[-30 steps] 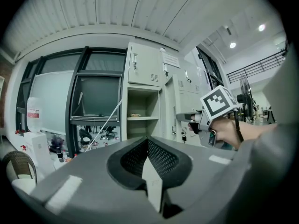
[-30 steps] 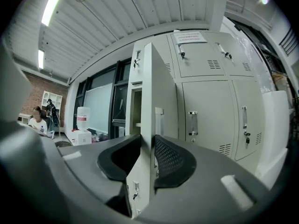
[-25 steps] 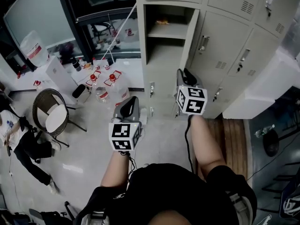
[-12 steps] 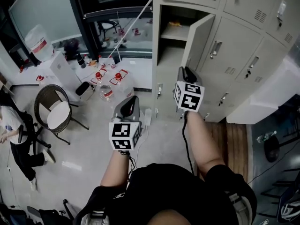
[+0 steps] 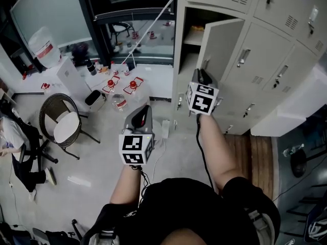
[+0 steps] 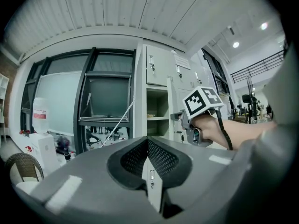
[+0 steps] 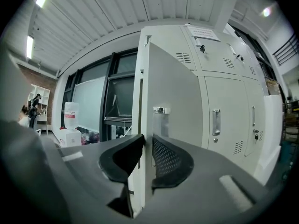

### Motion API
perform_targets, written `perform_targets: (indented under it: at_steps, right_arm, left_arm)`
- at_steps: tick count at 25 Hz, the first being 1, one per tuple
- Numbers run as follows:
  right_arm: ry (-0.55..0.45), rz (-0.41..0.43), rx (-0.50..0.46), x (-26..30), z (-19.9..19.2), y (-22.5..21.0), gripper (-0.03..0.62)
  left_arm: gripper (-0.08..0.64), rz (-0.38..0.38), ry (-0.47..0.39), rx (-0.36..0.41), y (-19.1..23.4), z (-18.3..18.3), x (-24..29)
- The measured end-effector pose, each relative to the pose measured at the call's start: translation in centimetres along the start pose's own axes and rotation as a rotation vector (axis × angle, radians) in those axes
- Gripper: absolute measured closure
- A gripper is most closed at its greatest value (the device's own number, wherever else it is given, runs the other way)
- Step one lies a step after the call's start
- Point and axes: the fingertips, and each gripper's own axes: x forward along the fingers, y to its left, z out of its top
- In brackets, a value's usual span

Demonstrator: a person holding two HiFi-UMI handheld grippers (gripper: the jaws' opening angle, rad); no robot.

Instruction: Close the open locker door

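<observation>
The beige locker bank [image 5: 271, 60] has one door [image 5: 225, 40] swung open, and its open compartment [image 5: 190, 37] holds a shelf. My right gripper [image 5: 200, 73] is held level just below the door's free edge. In the right gripper view its jaws [image 7: 147, 139] have just been closing and stand narrowly open. The door's edge [image 7: 142, 92] shows through the gap farther off, and nothing is gripped. My left gripper [image 5: 144, 109] hangs lower left, away from the lockers. Its fingertips [image 6: 147, 141] meet with nothing held. The right gripper [image 6: 177, 117] also shows there before the lockers.
A round chair [image 5: 64, 126], a white box [image 5: 69, 75], a water jug [image 5: 45, 47] and small bottles [image 5: 122, 86] stand on the floor at left. A person [image 5: 15, 147] is at the far left edge. A wooden platform [image 5: 253, 147] lies right of the lockers.
Both grippers have moved toward the lockers, which now stand nearer. The right gripper has come up close under the open door's edge. The person at the left has shifted toward the frame edge.
</observation>
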Motion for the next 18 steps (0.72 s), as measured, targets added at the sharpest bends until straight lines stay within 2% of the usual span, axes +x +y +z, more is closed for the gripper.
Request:
perform_targets:
  at_steps: [8, 18]
  right_arm:
    - [0.015, -0.050, 0.026, 2.0, 0.2, 1.5, 0.518]
    - [0.018, -0.066, 0.028, 4.4, 0.4, 2.5, 0.522]
  left_arm:
    - [0.560, 0.003, 0.009, 0.008, 2.9, -0.1, 0.0]
    - [0.558, 0.017, 0.027, 0.014, 4.0, -0.5, 0.6]
